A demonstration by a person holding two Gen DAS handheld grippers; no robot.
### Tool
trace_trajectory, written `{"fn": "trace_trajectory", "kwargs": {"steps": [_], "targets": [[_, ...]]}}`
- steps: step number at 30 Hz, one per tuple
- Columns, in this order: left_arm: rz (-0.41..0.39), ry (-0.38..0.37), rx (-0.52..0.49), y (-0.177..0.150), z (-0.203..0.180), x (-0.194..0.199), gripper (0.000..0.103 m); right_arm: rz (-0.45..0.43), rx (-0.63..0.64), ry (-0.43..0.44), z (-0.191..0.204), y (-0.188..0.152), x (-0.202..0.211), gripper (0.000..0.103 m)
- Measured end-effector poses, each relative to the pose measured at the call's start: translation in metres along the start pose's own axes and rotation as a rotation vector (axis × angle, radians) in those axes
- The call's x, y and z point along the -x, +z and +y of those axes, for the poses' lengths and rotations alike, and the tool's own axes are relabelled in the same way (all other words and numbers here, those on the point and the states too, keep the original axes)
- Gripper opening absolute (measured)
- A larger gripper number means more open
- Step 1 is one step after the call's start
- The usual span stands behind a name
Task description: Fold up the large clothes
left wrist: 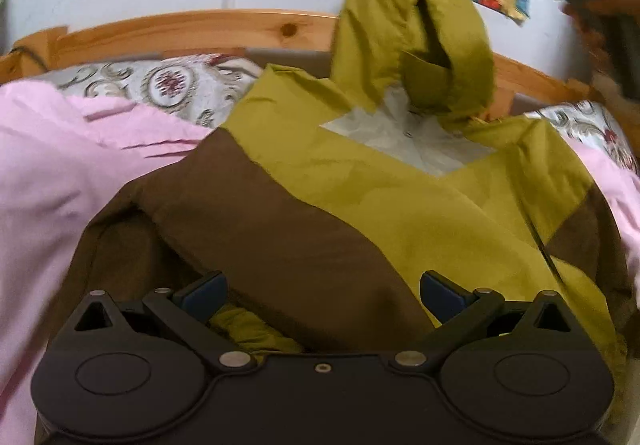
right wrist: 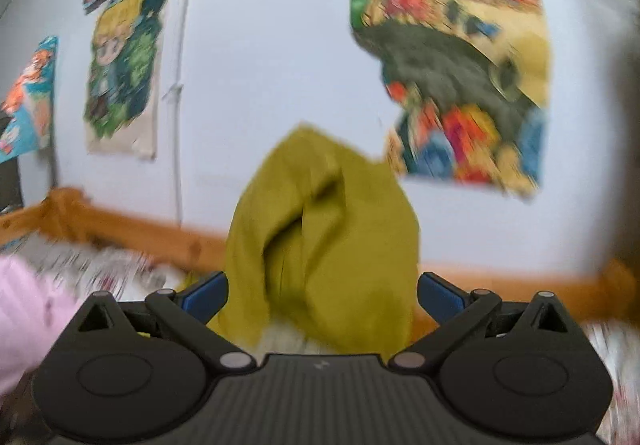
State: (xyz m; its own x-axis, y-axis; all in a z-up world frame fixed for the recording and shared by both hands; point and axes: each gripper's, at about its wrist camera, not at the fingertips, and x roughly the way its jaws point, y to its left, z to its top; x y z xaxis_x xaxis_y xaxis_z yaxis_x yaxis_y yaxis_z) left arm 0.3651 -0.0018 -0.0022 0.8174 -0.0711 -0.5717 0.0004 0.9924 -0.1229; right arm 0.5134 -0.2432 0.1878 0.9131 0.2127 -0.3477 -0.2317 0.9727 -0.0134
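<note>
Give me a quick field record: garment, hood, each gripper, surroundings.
garment: olive and brown jacket, spread on pink sheet
hood: olive hood raised above the jacket
left gripper: open, jacket fabric between its fingers
right gripper: fingers apart, hood fabric between them; blurred, grip unclear
surroundings: wooden bed frame, posters on the wall

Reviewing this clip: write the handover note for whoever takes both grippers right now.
Left gripper: open, low over the brown and olive-green hooded jacket, holding nothing.
Right gripper: jaws wide; the olive-green hood stands between them, raised; whether it is gripped cannot be told.
Jacket lies front up on the pink sheet, by the wooden bed rail.
Done: jacket spread out.
Left: lay the hood down, fold the sleeves and body.
</note>
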Motion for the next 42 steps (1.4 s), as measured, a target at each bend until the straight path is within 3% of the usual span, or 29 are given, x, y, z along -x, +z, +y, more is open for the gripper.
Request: {"fn": "trace_trajectory", "kwargs": {"steps": [3,4,8,9,12,13,18,22,28,34,38,42], "targets": [[0.004,0.01,0.042,0.002,0.009,0.004,0.102,-0.043,0.035,-0.034,0.005,0.031,-0.048,0.092],[0.004,0.013,0.044,0.002,0.012,0.007,0.102,-0.046,0.051,-0.047,0.008,0.037,-0.059,0.087],[-0.008,0.055,0.034,0.005,0.019,0.015,0.102,-0.046,0.049,-0.08,0.011,0.053,-0.091,0.081],[-0.011,0.061,0.035,0.007,0.02,0.018,0.102,-0.038,0.05,-0.086,0.011,0.054,-0.096,0.07],[-0.023,0.071,0.041,0.011,0.024,0.026,0.102,-0.003,0.036,-0.097,0.009,0.055,-0.108,0.019],[-0.029,0.072,0.041,0.013,0.025,0.029,0.102,-0.007,0.035,-0.089,0.01,0.052,-0.104,0.009],[-0.056,0.077,0.075,0.013,0.032,0.043,0.102,-0.085,0.054,-0.02,0.021,0.038,-0.063,0.007],[-0.07,0.082,0.135,0.014,0.04,0.053,0.102,-0.148,0.071,0.058,0.035,0.013,-0.001,0.006],[-0.135,0.108,0.166,0.02,0.052,0.071,0.102,-0.221,0.131,0.142,0.066,-0.063,0.095,0.006],[-0.173,0.129,0.174,0.024,0.06,0.081,0.102,-0.235,0.189,0.175,0.099,-0.15,0.136,0.005],[-0.187,0.099,0.193,0.024,0.06,0.081,0.102,-0.169,0.195,0.187,0.114,-0.194,0.149,0.005],[-0.222,-0.003,0.194,0.028,0.05,0.069,0.102,-0.045,0.186,0.176,0.118,-0.225,0.146,0.012]]}}
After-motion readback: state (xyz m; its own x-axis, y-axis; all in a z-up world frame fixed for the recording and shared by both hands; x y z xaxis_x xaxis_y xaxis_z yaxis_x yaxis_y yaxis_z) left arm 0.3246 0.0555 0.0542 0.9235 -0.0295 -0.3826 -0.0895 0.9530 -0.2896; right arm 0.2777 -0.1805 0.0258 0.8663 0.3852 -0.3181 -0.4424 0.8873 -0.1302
